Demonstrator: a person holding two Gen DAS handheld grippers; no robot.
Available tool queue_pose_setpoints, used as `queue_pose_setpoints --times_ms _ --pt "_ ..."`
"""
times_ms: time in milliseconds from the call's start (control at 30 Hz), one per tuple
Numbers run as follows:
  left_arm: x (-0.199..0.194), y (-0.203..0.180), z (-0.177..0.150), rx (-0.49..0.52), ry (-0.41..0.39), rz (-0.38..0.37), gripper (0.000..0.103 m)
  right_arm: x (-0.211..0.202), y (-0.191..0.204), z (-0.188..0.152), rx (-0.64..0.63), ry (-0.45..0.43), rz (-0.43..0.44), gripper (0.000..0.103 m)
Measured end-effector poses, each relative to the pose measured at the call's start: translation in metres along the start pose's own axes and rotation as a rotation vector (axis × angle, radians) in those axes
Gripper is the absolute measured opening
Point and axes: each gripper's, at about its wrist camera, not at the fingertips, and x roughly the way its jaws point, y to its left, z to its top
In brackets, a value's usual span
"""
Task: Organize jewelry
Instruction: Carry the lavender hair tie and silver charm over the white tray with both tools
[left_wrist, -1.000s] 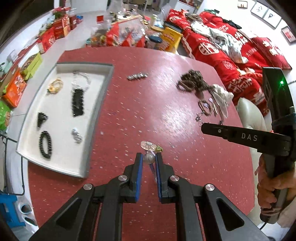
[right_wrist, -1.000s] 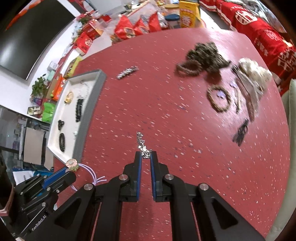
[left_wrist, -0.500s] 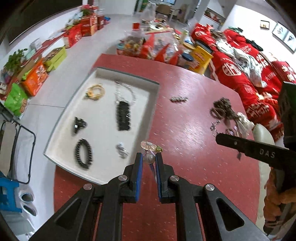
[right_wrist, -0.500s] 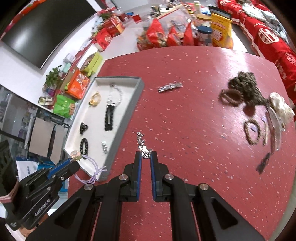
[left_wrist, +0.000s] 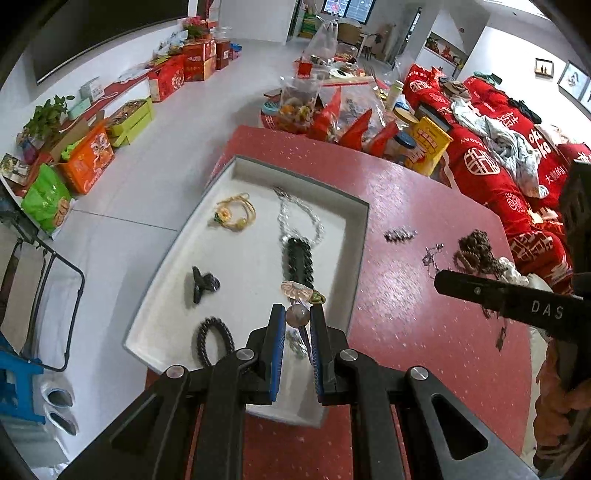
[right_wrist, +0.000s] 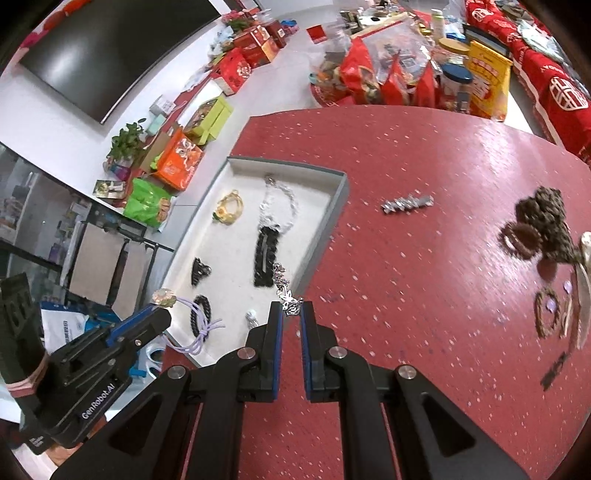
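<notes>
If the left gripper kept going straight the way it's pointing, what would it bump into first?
Probably the white floor of the jewelry tray. The left gripper, shut on a flower hair tie, points steeply down over the tray's near part, close to the black beaded piece. Depth is hard to judge.

Left tongs (left_wrist: 297, 320) clamped on perhaps a hair tie (left_wrist: 297, 314) over tray (left_wrist: 357, 236).

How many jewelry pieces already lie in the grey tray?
6: yellow cord bracelet, clear bead necklace, black clip, black claw, black bead bracelet, small silver piece partly hidden.
</notes>
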Motion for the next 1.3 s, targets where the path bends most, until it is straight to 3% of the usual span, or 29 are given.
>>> queue_pose_setpoints --times_ms 600,867,1300 --pt "0.042 0.027 0.049 -0.002 -0.088 -0.010 0.015 0.045 0.008 0.070 -0.003 -0.034 0.043 0.010" --pt "0.069 0.041 0.051 -0.043 -0.073 -0.028 0.015 0.079 0.004 0.076 0.009 0.015 0.027 0.010" --pt "0.118 0.066 0.036 -0.073 0.020 0.042 0.015 0.134 0.006 0.072 -0.026 0.103 -0.078 0.010"
